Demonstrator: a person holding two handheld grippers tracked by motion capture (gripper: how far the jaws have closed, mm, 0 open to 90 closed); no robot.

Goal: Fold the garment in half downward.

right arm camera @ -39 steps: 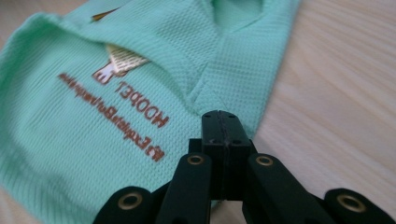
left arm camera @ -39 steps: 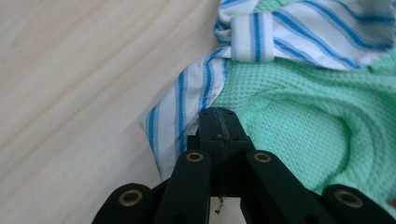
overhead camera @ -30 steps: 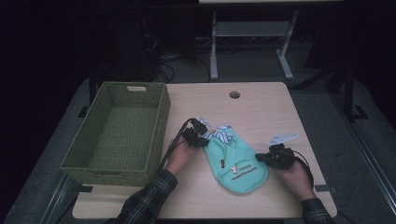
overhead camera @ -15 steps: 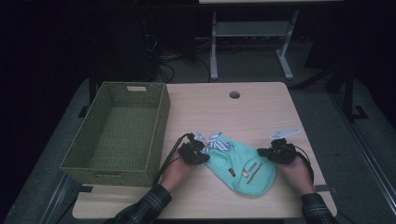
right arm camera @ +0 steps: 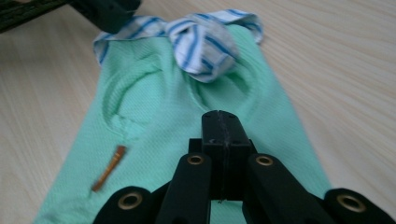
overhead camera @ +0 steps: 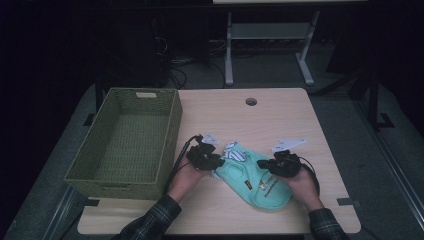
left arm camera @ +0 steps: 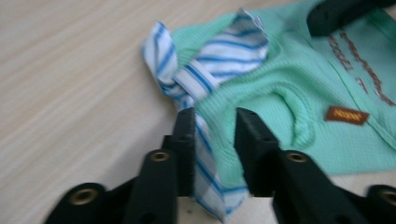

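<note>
Both hands have drawn back toward the near edge of the table since a second ago, and the green garment (overhead camera: 252, 180) has come with them, now lying diagonally between the grippers instead of hanging bunched from them. Nearest the person, its plain hem end sits toward the right front of the wooden table (overhead camera: 280, 117), and its long axis runs from there up and leftward to the collar end.

On the right side, the right gripper (overhead camera: 276, 166) rests on the garment's right edge with its jaws pressed fully together; in the right gripper view they meet tip to tip over the green knit (right arm camera: 187, 121), and I cannot tell whether any cloth is pinched in the seam. It seems placed there to steady that side flat.

Opposite it, the left gripper (overhead camera: 212, 161) has just been opening its jaws. In the left gripper view they stand narrowly apart, with the blue-striped collar (left arm camera: 205, 79) and a strip of its placket lying between them, not visibly pressed, which reads as a release after laying the collar end down.

Beyond the garment, two small white tags (overhead camera: 289, 144) lie on the tabletop. Farther left, the green woven basket (overhead camera: 125, 145) stands empty at the table's left edge, probably the garment's destination once folded.
</note>
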